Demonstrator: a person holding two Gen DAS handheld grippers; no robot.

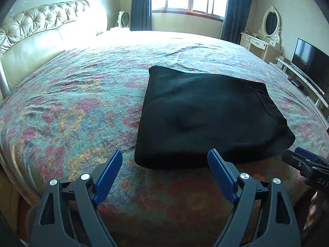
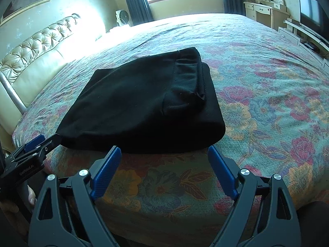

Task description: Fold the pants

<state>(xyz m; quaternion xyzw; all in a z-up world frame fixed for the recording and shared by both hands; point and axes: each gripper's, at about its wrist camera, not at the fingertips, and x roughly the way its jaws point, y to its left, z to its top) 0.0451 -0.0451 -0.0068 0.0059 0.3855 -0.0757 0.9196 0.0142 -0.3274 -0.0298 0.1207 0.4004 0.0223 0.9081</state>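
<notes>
Left wrist, one folded pants (image 1: pixel 207 115), two claws agape

Black claw (image 1: pixel 165 156), ribbed blue pads (image 1: pixel 108 178), silver screws.

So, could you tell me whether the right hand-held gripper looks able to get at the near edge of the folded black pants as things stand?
Probably yes. The right hand-held gripper is open and points at the folded black pants, whose near edge lies just past its fingertips. Only bare bedspread lies between them.
</notes>
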